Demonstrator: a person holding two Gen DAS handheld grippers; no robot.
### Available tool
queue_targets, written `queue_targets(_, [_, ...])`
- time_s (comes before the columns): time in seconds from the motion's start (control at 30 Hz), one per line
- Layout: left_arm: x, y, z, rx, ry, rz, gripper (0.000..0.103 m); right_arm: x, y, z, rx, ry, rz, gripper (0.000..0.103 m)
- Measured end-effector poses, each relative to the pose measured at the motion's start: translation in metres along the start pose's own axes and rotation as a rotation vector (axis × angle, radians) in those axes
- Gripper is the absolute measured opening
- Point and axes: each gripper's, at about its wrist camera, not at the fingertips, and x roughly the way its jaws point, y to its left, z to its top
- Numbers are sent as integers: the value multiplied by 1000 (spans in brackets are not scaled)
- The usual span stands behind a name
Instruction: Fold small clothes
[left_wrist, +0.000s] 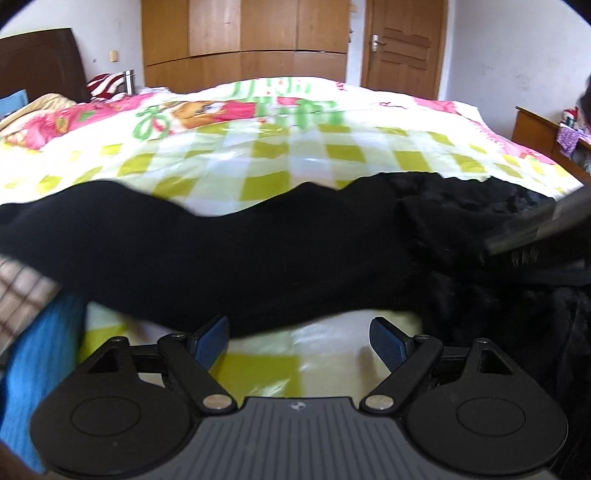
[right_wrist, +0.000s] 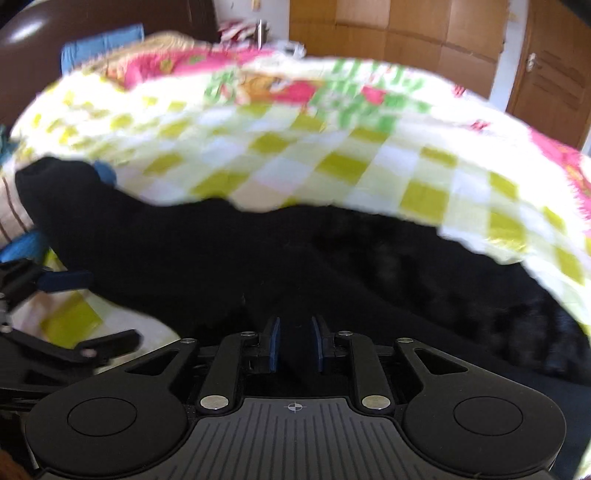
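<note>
Black garment (left_wrist: 229, 251) stretched across the checkered bedspread (left_wrist: 280, 155).
Left gripper (left_wrist: 299, 336) is spread wide, nothing held; right gripper (right_wrist: 295, 341) is pinched on the garment's near edge.

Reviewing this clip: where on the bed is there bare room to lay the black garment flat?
The checked bedspread beyond the black garment lies bare up to the cartoon print. The near left is crowded by a blue cloth and a plaid cloth. The left claw is open; the right claw pinches the garment.

Home bedroom: quilted bed (left_wrist: 295, 147), wooden wardrobe (left_wrist: 243, 40).
</note>
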Motion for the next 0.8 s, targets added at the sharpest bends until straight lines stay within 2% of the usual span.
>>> queue_targets(0.03, [-3,5,-2,-7,-3,7,97,11,1,-2,12,64,-22,19])
queue_targets(0.07, [-5,10,-4,-20,-6,11,97,13,3,-3,31,88,-30,19])
queue_targets(0.2, [-15,33,-9,-94,-19,13,97,-14,36,9,-85,-21,-47,20])
queue_targets(0.3, [-25,43,-13,-130,-34,1,97,-19,76,42,-156,-86,59,21])
queue_targets(0.43, [-36,48,-18,-141,-53,-1,97,-15,150,90,-262,-129,232,27])
queue_targets(0.53, [-39,53,-22,-142,-62,8,97,-12,205,116,-346,-149,350,37])
queue_targets(0.6, [-41,59,-23,-167,-64,9,97,-9,236,128,-408,-159,391,42])
queue_targets(0.7, [-39,71,-24,-199,-61,18,97,2,279,135,-474,-135,439,43])
queue_targets(0.8, [-40,78,-28,-214,-59,24,96,21,314,131,-547,-128,405,45])
